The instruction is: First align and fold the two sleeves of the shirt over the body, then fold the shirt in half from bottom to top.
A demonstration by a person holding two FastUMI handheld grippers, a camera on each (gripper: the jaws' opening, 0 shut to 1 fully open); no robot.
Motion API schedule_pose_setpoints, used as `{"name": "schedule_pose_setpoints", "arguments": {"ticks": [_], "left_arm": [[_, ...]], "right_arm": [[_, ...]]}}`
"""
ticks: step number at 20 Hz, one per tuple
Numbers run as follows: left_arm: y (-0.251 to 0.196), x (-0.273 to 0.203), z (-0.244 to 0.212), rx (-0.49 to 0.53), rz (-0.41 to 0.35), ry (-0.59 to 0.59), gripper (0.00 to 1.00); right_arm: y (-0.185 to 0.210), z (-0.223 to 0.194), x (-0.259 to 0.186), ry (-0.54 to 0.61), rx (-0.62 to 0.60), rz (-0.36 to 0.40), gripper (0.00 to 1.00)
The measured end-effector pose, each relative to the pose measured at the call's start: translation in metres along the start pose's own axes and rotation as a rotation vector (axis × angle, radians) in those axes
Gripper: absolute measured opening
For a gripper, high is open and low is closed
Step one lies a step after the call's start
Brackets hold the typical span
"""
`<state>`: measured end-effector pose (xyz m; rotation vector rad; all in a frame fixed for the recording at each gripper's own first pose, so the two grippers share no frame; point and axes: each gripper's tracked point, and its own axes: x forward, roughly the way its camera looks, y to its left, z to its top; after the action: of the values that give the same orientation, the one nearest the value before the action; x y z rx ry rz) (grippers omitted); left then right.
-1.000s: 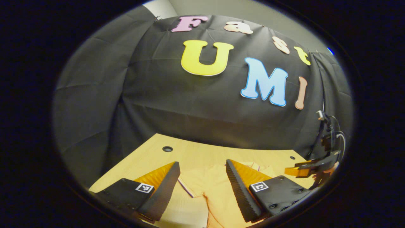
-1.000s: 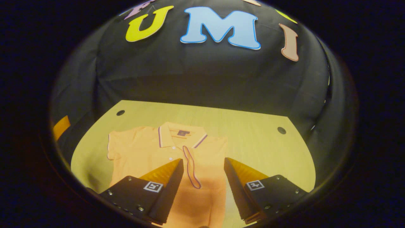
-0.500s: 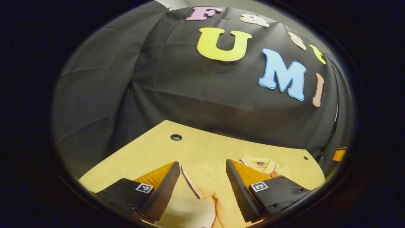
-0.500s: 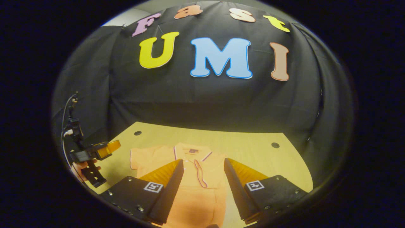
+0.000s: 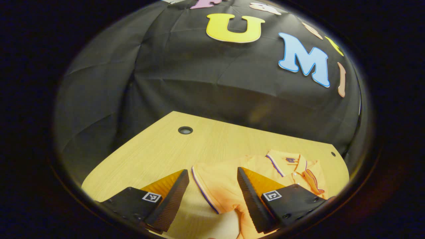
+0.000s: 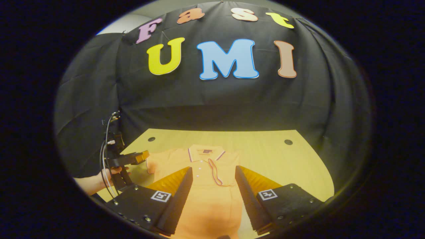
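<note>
Sleeve (image 5: 207, 186) of the orange polo shirt (image 6: 206, 186) now lies between the spread fingers of the left gripper (image 5: 212, 189), closer than 1 second ago; right gripper (image 6: 212, 189) hovers released, so the left fold can start.

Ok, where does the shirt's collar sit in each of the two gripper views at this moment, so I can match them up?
Left gripper view: the collar lies low on the right, beyond the left gripper and its right-hand finger.
Right gripper view: the collar lies near the middle, on the table, just above the gap of the right gripper.
Shared landmark: the striped sleeve folded over the shirt beside the collar.
</note>
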<state>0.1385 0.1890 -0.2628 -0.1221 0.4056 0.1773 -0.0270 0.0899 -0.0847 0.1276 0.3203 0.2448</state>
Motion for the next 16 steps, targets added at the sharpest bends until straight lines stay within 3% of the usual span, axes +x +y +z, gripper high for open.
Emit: {"name": "schedule_pose_setpoints", "arguments": {"ticks": [8,16], "left_arm": [[0.018,0.046,-0.034,-0.018,0.033,0.110,0.94],[0.007,0.062,-0.047,0.053,0.022,0.150,0.94]], "right_arm": [[0.004,-0.019,-0.011,0.045,-0.029,-0.018,0.81],[-0.002,-0.027,-0.013,0.073,0.030,-0.048,0.80]]}}
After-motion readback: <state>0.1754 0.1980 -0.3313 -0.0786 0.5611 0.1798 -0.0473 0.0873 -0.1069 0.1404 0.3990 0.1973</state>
